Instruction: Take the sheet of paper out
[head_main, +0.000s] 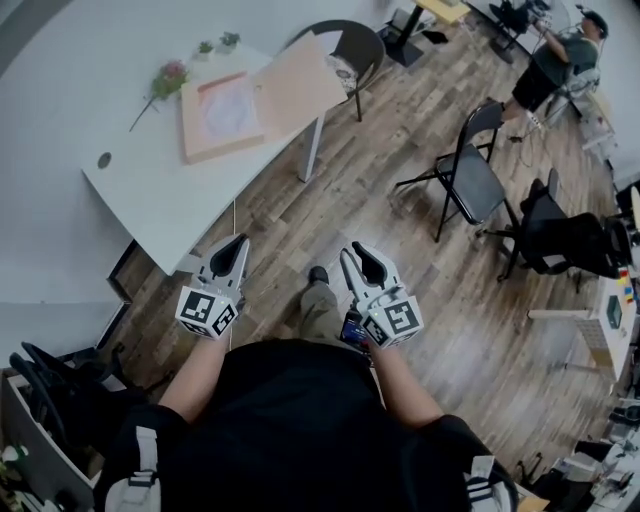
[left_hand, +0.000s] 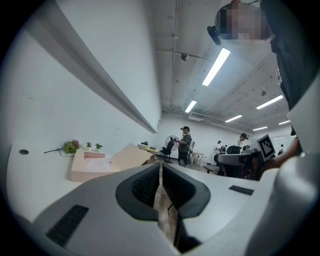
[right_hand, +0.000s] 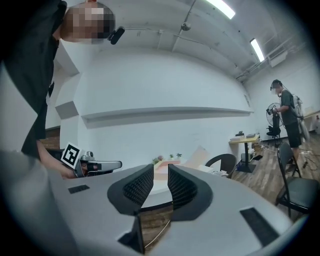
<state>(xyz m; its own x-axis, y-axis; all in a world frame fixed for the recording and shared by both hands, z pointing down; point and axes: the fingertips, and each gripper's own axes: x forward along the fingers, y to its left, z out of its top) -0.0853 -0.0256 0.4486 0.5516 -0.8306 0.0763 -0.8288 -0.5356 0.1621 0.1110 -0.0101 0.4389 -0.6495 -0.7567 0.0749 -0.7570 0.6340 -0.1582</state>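
An open pink box (head_main: 192, 132) lies on the white table (head_main: 150, 200), its lid (head_main: 300, 85) folded back to the right. A pale sheet of paper (head_main: 228, 110) rests inside it. I hold both grippers level in front of my body, over the wooden floor and well short of the table. My left gripper (head_main: 232, 250) has its jaws together with nothing in them. My right gripper (head_main: 358, 258) stands open and empty. The box (left_hand: 92, 167) shows far ahead past the left gripper (left_hand: 161, 170), and the box (right_hand: 167, 167) also lies beyond the right gripper (right_hand: 160, 172).
A pink flower (head_main: 168, 80) and small potted plants (head_main: 218, 43) sit at the table's far side. A round dark chair (head_main: 350, 45) stands behind the table, a folding chair (head_main: 470, 175) and an office chair (head_main: 565, 240) to the right. A person (head_main: 555, 55) stands at the back right.
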